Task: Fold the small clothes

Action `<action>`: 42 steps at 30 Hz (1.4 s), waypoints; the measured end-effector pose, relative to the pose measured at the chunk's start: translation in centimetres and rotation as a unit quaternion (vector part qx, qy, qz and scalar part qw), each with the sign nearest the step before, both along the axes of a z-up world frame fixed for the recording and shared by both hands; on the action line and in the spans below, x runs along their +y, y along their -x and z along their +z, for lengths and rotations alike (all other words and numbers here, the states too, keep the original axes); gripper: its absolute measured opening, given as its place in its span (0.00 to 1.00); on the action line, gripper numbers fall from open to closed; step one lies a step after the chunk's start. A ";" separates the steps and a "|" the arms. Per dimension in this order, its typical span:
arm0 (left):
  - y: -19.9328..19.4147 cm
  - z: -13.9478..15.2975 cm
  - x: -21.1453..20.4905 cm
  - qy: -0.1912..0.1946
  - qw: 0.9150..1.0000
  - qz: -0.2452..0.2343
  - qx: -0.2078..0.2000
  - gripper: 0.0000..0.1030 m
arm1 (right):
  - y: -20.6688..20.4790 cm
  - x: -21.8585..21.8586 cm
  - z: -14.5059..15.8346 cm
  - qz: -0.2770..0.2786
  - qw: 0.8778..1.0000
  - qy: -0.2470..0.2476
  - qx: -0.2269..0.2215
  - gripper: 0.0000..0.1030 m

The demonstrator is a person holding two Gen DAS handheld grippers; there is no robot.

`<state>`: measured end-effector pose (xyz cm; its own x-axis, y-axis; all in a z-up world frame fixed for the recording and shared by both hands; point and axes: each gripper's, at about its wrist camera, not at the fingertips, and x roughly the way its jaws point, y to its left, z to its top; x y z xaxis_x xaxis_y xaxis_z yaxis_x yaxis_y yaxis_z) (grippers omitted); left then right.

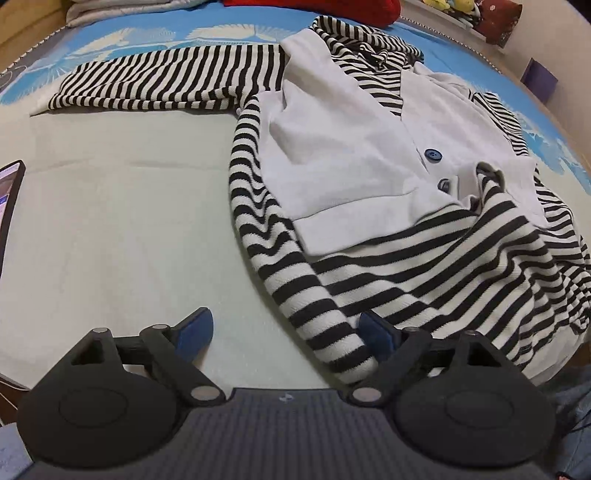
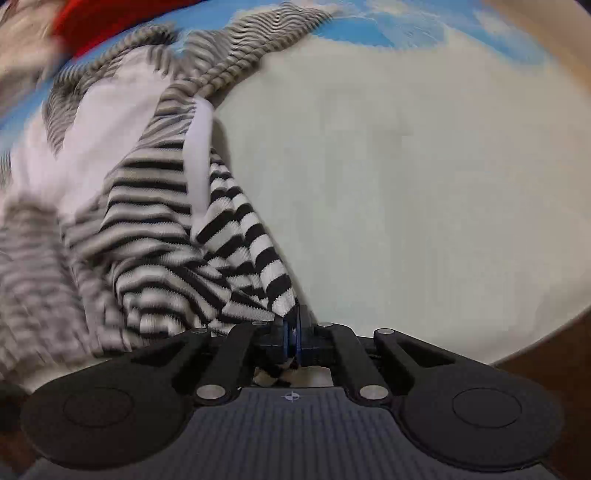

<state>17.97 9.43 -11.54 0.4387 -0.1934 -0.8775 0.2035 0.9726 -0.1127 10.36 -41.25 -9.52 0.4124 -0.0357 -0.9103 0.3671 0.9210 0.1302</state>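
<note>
Striped garment (image 1: 406, 229) sleeve cuff between spread left tool (image 1: 284, 332) fingers, unpinched; right tool (image 2: 293, 332) clamped on hem.

The bed (image 1: 110, 221) carries everything here. Most of it is covered by a pale greenish-white sheet (image 1: 129, 192), smooth apart from a few shallow creases. Farther back a blue cover with a white feathery pattern (image 1: 122, 37) shows from under the sheet. A black-and-white striped top with a white vest front and two dark blue buttons (image 1: 369, 166) lies on the sheet, rumpled, one sleeve stretched out sideways along the line where the sheet meets the blue cover. At the far edge of the bed sit a red cloth (image 1: 314, 9) and a folded grey-white blanket (image 1: 129, 11). A screen's edge (image 1: 9, 206) shows at the left of the sheet.
</note>
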 end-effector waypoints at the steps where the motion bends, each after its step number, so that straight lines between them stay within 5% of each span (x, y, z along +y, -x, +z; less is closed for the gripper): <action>1: 0.0 0.1 0.0 0.013 1.000 0.000 0.006 0.87 | -0.3 0.7 0.1 0.014 1.000 0.011 0.006 0.04; 5: 0.2 0.3 -0.5 0.088 0.995 -0.014 0.038 0.87 | -1.0 2.4 0.8 0.050 0.997 0.049 0.009 0.09; 8: 0.7 0.0 -2.7 0.064 0.997 -0.036 0.021 0.81 | -1.0 1.2 -0.3 0.016 1.000 0.010 -0.011 0.47; 9: 0.9 0.2 -3.5 0.051 0.997 -0.055 0.008 0.45 | -0.9 0.8 -0.5 0.011 1.000 -0.004 -0.023 0.57; 10: 1.0 0.4 -4.2 0.044 0.997 -0.069 0.008 0.08 | -1.0 1.2 -0.5 0.016 1.000 0.001 -0.027 0.57; 12: 0.7 1.7 -4.1 0.055 0.997 -0.053 0.021 0.07 | -1.1 2.3 0.1 0.049 0.999 0.014 -0.019 0.06; 13: 0.7 3.1 -3.9 0.051 0.997 -0.054 0.009 0.07 | -1.1 2.5 0.7 0.048 0.999 -0.009 -0.015 0.06; 18: 2.2 12.0 0.4 0.077 0.994 -0.046 -0.056 0.07 | 1.0 2.2 6.4 0.043 0.992 -0.107 -0.057 0.05; 20: 2.2 13.1 1.1 0.084 0.993 -0.046 -0.063 0.08 | 1.6 1.8 7.6 0.032 0.989 -0.125 -0.071 0.05; 22: 1.3 11.5 1.0 0.082 0.995 -0.041 -0.044 0.10 | 1.4 1.5 6.8 0.018 0.990 -0.126 -0.064 0.05; 24: 0.1 7.4 0.2 0.069 0.997 -0.032 -0.012 0.22 | 0.1 1.3 3.7 -0.010 0.994 -0.103 -0.031 0.06; 25: -0.5 5.1 -0.2 0.046 0.999 -0.018 0.012 0.34 | -0.5 1.3 1.9 -0.025 0.996 -0.079 -0.009 0.08; 27: -1.0 1.4 -0.6 0.001 0.998 0.016 0.055 0.41 | -0.9 1.6 0.2 -0.029 0.998 -0.050 -0.004 0.13; 28: -0.7 0.7 -0.3 0.011 0.998 0.021 0.052 0.46 | -0.8 1.9 0.7 -0.014 0.999 -0.043 -0.011 0.16; 30: 0.2 1.0 0.5 0.039 0.998 0.031 0.028 0.71 | 0.0 2.0 1.6 -0.005 0.999 -0.034 -0.013 0.46; 31: 0.5 1.3 0.8 0.042 0.998 0.041 0.025 0.82 | 0.3 1.8 2.0 -0.006 1.000 -0.024 -0.014 0.51; 35: 0.4 2.2 2.1 0.089 0.993 0.063 0.045 0.82 | 1.3 1.5 3.7 -0.017 0.999 0.006 -0.046 0.52; 39: 1.4 3.8 0.8 0.109 0.991 0.021 0.070 0.82 | 0.7 6.5 5.6 0.104 0.989 0.018 -0.101 0.52; 42: 1.8 4.7 -0.7 0.144 0.987 0.002 0.070 0.82 | 0.2 11.5 6.4 0.231 0.962 0.022 -0.145 0.63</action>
<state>16.18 8.75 -6.89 0.3179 -0.4416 -0.8390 0.1625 0.8972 -0.4107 10.17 -29.77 -3.08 0.6300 0.1776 -0.7560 -0.1293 0.9839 0.1234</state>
